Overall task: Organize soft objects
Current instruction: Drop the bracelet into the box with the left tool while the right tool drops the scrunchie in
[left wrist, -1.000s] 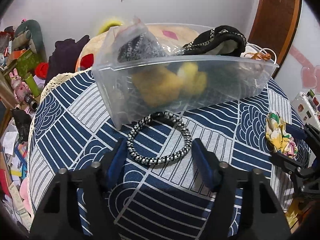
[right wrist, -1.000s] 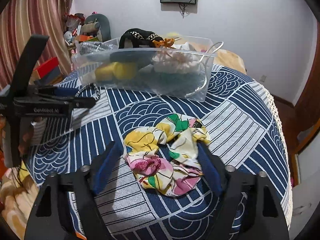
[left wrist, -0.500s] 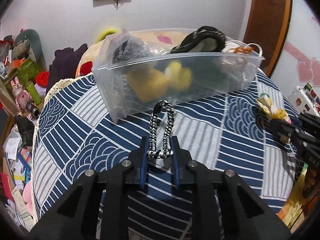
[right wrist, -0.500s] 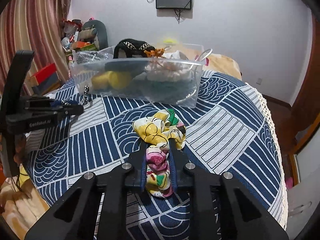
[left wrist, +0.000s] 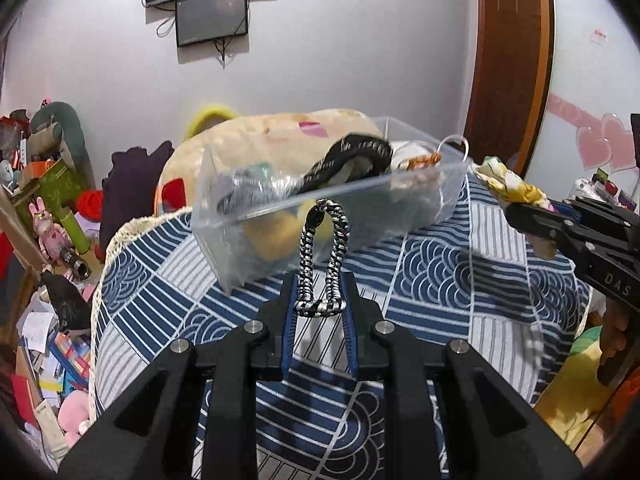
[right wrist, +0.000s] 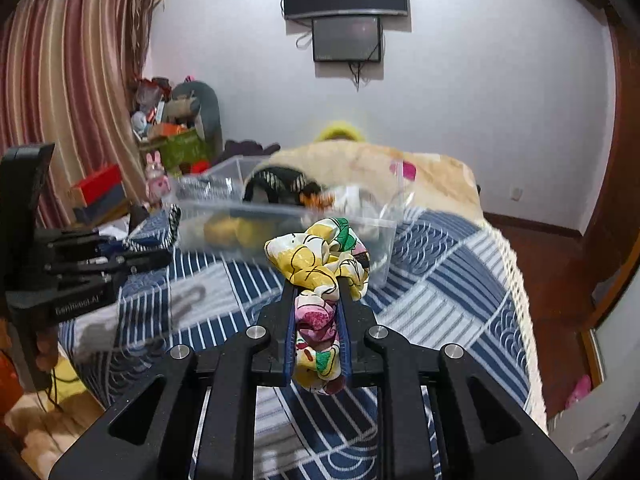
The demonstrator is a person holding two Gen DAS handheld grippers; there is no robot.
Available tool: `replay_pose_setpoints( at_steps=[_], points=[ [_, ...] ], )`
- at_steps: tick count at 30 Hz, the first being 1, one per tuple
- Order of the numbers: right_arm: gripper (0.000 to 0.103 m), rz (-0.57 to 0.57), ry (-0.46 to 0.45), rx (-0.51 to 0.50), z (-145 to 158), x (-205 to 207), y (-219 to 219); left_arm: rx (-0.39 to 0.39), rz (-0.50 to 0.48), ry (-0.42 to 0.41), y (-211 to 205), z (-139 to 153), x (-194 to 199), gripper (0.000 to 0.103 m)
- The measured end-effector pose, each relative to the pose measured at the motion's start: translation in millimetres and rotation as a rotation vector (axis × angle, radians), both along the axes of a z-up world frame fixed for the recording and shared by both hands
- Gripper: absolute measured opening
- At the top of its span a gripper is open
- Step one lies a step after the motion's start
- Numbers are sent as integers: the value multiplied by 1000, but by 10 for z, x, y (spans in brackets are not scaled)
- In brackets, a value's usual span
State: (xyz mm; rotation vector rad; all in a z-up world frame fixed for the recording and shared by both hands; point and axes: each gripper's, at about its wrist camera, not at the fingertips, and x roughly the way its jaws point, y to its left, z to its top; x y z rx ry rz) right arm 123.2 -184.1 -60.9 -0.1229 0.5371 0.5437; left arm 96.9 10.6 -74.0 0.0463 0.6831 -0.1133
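Left gripper (left wrist: 320, 300) of mine pinches braided hair tie (left wrist: 323, 258), loop squeezed long, pointing forward; right gripper (right wrist: 318, 304) pinches crumpled floral scrunchie (right wrist: 320, 264).

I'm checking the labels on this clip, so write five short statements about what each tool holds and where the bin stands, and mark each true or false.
1. The left tool is shut on the braided hair tie. True.
2. The right tool is open. False: it is shut on the floral scrunchie.
3. The clear plastic bin stands on the blue patterned cloth. True.
4. The bin is empty. False: soft items lie inside.
5. The scrunchie lies on the cloth. False: it is held above it.
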Motion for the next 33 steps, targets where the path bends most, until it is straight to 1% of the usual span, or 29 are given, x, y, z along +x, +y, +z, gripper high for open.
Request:
replay_pose_setpoints(
  at_steps=[7, 12, 15, 20, 22, 25, 28, 31, 33],
  points=[
    [15, 11, -63, 38, 244, 82, 79, -17, -1, -60, -35, 228, 15, 20],
    [15, 14, -113, 60, 429, 175, 147, -42, 6, -123, -20, 421, 73, 20],
    [15, 9, -129, 72, 506, 248, 180, -57, 12, -153, -15, 518, 123, 20],
    [15, 2, -129, 96, 563, 360, 233, -89, 18, -182, 26, 614, 264, 21],
    [15, -4, -131, 95, 561, 390, 259, -106, 19, -179, 51, 614, 337, 20],
    [15, -9, -128, 88, 535, 436, 313, -120, 29, -147, 85, 551, 524, 21],
    [15, -12, -119, 76, 510, 514, 364, -134, 34, -93, 109, 439, 720, 20],
    [16, -17, -98, 62, 461, 633, 421, -133, 45, -53, 111, 332, 883, 20],
    [16, -12, -64, 62, 414, 725, 458, -130, 41, -33, 101, 273, 959, 20]
  ],
)
